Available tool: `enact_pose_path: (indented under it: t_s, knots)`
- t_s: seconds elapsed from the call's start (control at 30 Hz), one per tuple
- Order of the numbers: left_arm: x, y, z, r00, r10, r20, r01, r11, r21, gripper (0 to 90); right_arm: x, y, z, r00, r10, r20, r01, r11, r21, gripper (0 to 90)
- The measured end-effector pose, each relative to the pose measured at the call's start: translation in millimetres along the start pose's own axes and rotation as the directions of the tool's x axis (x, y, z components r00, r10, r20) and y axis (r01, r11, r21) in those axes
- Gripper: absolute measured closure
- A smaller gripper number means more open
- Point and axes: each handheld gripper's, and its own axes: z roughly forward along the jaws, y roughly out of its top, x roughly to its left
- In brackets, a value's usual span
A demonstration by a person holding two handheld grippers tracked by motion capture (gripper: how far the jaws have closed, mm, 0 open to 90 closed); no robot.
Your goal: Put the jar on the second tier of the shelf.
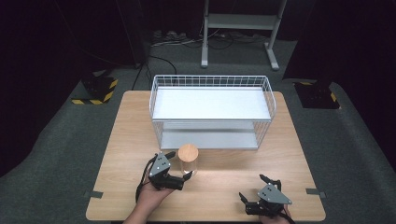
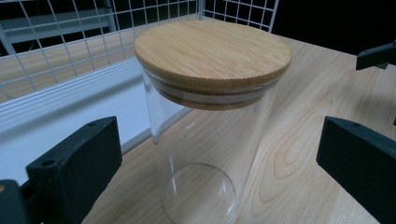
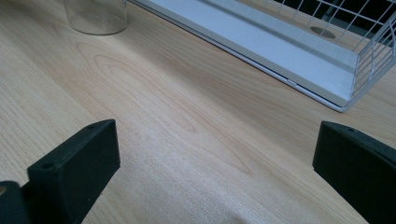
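Note:
A clear glass jar with a round bamboo lid stands upright on the wooden table, just in front of the white wire rack. My left gripper is open, one jaw on each side of the jar. In the left gripper view the jar and its lid stand between the wide-apart jaws, which do not touch the glass. My right gripper rests open near the table's front right, over bare wood. The right gripper view has the jar's base at the top left.
The two-tier wire rack has white shelves; its lower shelf lies close behind the jar. A tip of the right gripper pokes in at the right edge of the left gripper view. Grey floor, cables and a stand's legs lie beyond the table.

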Motion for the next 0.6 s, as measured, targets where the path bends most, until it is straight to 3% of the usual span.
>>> enact_pose_path:
  t_s: [0.6]
  knots:
    - [2.9,2.9,18.8,1.0,-0.005,0.001,0.005,0.9998,-0.019,1.1,-0.6,-0.3,-0.6,1.0,0.005,-0.002,-0.005,1.0,-0.008,0.1]
